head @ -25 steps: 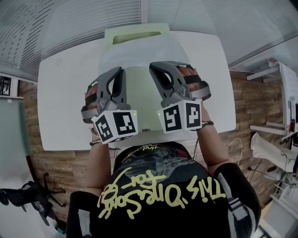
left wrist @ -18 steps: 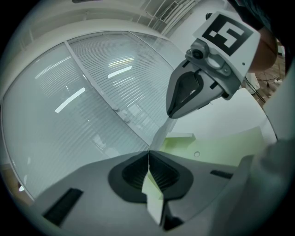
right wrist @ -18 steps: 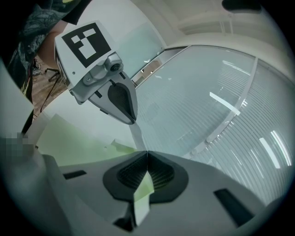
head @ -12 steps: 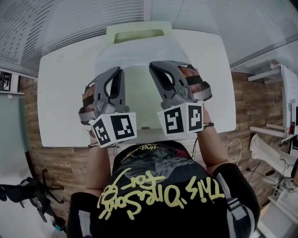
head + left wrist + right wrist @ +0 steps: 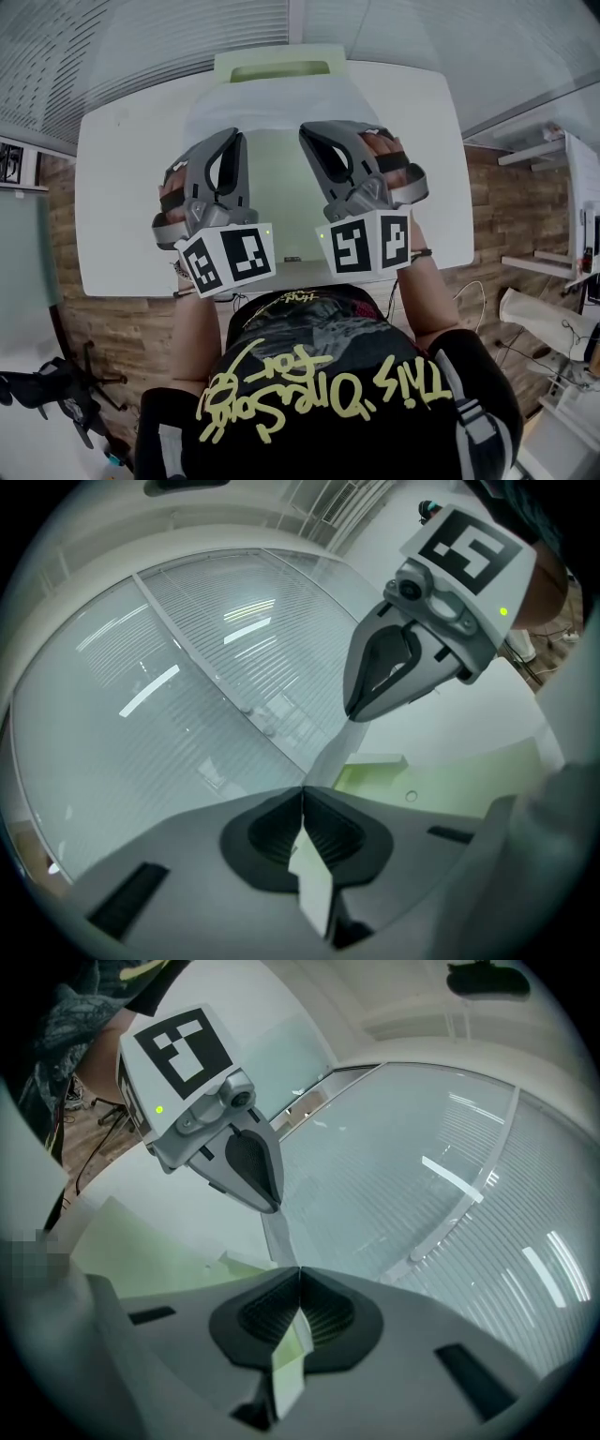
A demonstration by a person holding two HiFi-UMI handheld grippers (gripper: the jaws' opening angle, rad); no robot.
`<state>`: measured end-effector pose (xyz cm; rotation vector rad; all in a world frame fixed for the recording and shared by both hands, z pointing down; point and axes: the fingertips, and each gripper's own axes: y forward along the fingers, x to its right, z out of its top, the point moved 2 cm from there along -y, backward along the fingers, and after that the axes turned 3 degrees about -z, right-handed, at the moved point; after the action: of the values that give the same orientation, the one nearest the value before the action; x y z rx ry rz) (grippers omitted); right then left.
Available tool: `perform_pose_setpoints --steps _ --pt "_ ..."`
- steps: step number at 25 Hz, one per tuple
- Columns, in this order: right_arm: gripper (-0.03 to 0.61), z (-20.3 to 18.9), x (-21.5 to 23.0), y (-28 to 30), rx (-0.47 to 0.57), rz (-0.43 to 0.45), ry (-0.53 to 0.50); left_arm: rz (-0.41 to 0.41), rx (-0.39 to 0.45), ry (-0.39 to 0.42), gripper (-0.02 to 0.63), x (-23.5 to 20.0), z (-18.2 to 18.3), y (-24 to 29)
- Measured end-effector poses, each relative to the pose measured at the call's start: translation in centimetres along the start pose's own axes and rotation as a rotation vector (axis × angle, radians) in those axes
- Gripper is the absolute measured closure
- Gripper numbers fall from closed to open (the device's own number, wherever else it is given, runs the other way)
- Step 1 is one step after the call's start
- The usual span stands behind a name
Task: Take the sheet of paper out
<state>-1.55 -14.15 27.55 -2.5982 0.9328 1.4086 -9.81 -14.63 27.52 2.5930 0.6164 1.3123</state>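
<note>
Paper sheet [image 5: 272, 108] stays pinched in left gripper [image 5: 302, 803] and right gripper [image 5: 298, 1288], hardly shifted, seemingly still inside the folder [image 5: 225, 66].

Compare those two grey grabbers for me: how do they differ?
The left gripper pinches a white-looking bit of the sheet; the right gripper pinches a greenish-looking one. The left gripper's marker cube and the right's carry different black patterns. Shared: both are grey, shut on one sheet, above the green folder.

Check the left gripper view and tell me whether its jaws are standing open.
No: the left gripper has its jaws pressed together on the edge of a thin pale sheet.
</note>
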Motion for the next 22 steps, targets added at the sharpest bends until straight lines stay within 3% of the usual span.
perform_pose_setpoints --steps 22 --pt "0.571 0.3 2.0 -0.4 0.008 -0.056 -0.016 0.007 0.031 0.005 0.603 -0.2 0.9 0.6"
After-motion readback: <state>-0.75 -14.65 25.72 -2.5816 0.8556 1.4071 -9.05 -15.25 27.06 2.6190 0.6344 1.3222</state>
